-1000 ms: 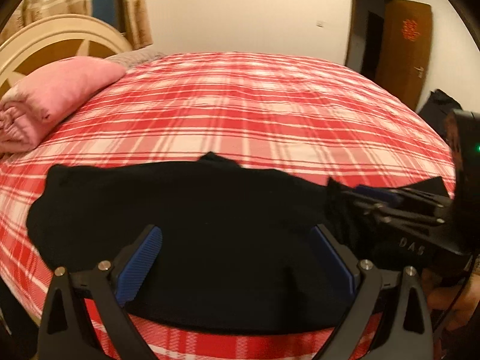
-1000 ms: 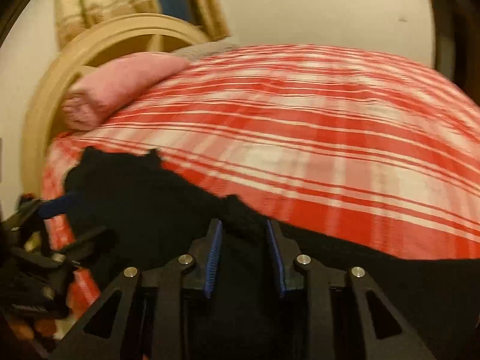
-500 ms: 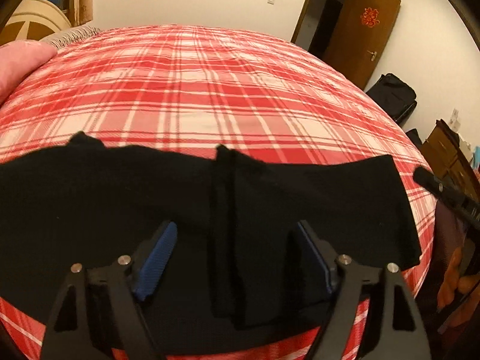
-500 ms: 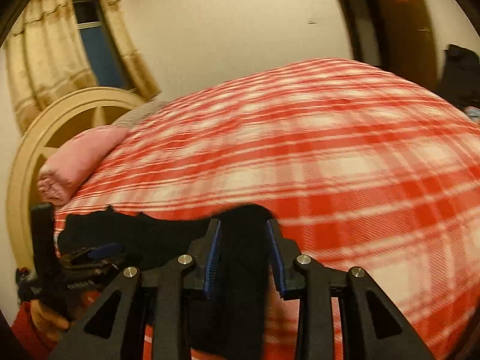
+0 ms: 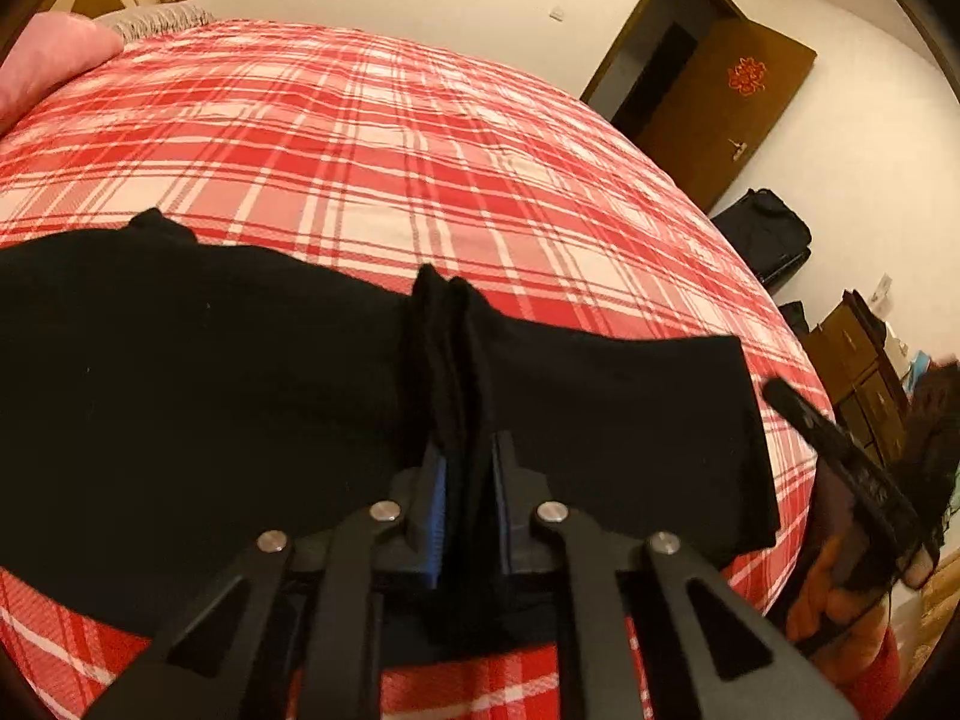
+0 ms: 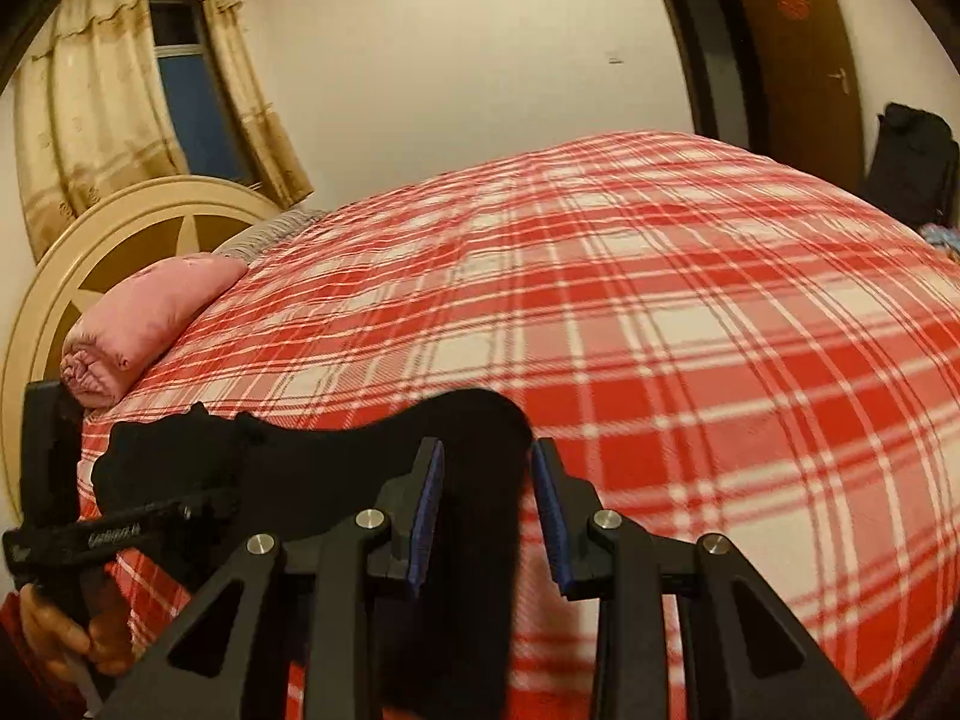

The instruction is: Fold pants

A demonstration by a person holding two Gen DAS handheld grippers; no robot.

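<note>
The black pants (image 5: 198, 372) lie across the near edge of a red plaid bed (image 5: 390, 138). My left gripper (image 5: 468, 474) is shut on a raised ridge of the black fabric in the middle of the pants. In the right wrist view my right gripper (image 6: 486, 480) holds the end of the pants (image 6: 474, 480) between its blue pads (image 6: 427, 498), lifted off the bed; the jaws stand slightly apart, with a gap at the right pad. The left gripper's body (image 6: 102, 534) shows at the far left of that view.
A rolled pink blanket (image 6: 144, 324) lies by the round cream headboard (image 6: 96, 252). A brown door (image 5: 726, 102), a black bag (image 5: 768, 240) and a wooden dresser (image 5: 858, 366) stand to the right of the bed.
My left gripper has closed on a fold of the pants. My right gripper has lifted the pants' end and its jaws have parted a little.
</note>
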